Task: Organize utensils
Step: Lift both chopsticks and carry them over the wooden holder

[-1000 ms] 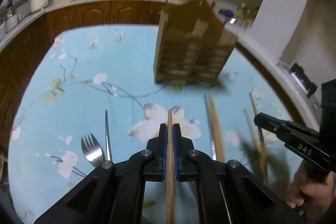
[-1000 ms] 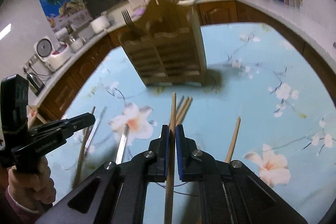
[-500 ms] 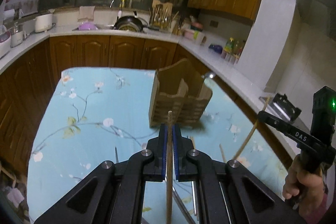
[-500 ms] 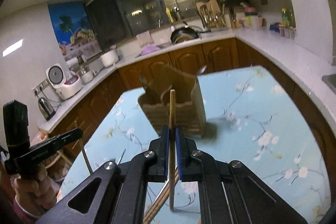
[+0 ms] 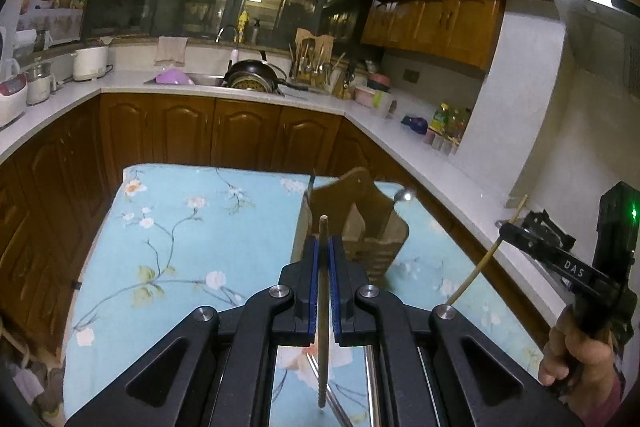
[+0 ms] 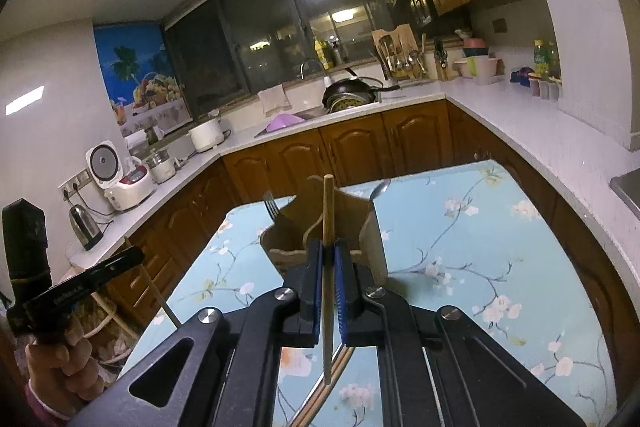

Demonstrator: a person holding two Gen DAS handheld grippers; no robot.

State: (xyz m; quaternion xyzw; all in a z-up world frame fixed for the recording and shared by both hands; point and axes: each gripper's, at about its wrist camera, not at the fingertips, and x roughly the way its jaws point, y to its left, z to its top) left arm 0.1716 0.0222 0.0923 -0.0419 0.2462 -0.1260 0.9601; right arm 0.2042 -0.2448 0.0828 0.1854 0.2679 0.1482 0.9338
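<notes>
My left gripper (image 5: pixel 323 247) is shut on a wooden chopstick (image 5: pixel 322 323) and holds it upright, high above the table. My right gripper (image 6: pixel 329 251) is shut on another wooden chopstick (image 6: pixel 329 211), also upright. The wooden utensil holder (image 5: pixel 354 223) stands on the floral blue tablecloth ahead of both grippers; it also shows in the right wrist view (image 6: pixel 320 227) with a fork (image 6: pixel 271 205) and a spoon (image 6: pixel 380 189) sticking out. The right gripper shows at the right of the left wrist view (image 5: pixel 508 227), the left gripper at the left of the right wrist view (image 6: pixel 136 257).
The table with the blue cloth (image 5: pixel 180 227) sits inside an L-shaped kitchen counter (image 5: pixel 120 87) with brown cabinets. More chopsticks and metal utensils (image 6: pixel 320 399) lie on the cloth under the grippers. A sink with a pan (image 5: pixel 250 75) is at the back.
Both grippers have risen from near the table to well above it, each lifting its chopstick. The holder now appears smaller and lower in both views.
</notes>
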